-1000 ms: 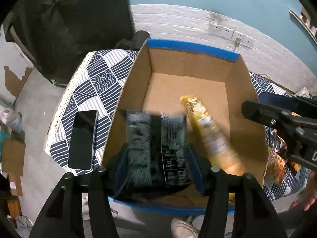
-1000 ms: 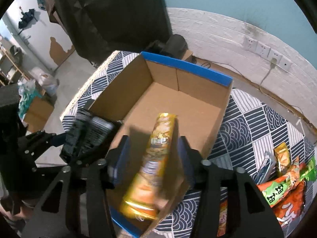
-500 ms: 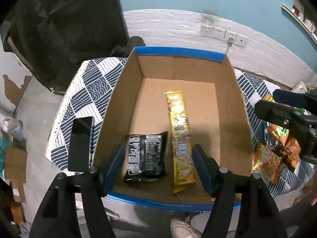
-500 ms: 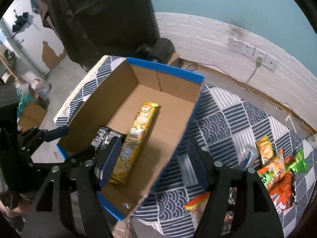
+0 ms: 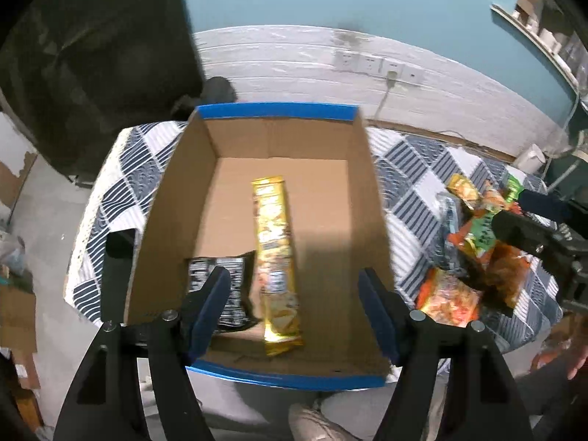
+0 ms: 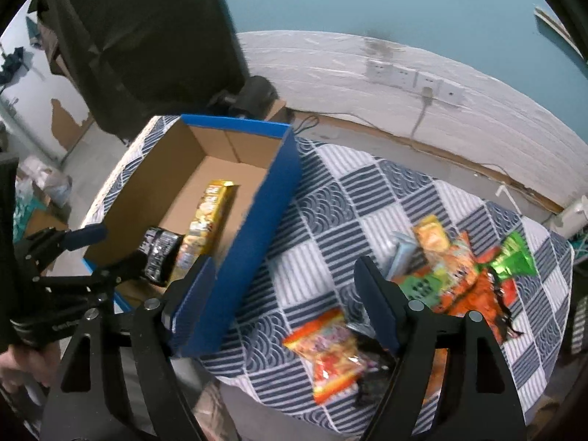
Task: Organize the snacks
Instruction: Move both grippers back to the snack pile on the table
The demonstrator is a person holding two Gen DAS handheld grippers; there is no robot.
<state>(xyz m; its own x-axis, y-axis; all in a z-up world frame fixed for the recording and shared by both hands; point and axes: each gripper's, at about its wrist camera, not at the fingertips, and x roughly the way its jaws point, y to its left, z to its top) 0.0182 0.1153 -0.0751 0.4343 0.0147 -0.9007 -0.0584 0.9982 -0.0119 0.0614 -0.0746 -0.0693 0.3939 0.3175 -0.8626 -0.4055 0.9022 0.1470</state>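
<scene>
Left gripper (image 5: 294,294) above box (image 5: 176,191), jaws apart, just opened, empty. Right gripper (image 6: 283,286) over table (image 6: 367,191), jaws apart, just opened, empty. Yellow bar (image 5: 273,242) and black packet (image 5: 235,286) side by side in box. Snack pile (image 6: 459,268) on table beside box.

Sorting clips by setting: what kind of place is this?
Likely a lived-in home room: a patterned tablecloth on the table, wall sockets on a white-brick wall, clutter on the floor.

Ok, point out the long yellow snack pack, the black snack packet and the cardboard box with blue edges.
Long yellow snack pack (image 5: 275,253): left wrist view, middle of wrapper.
Black snack packet (image 5: 237,283): left wrist view, printed face.
Cardboard box with blue edges (image 5: 275,110): left wrist view, far blue rim.
</scene>
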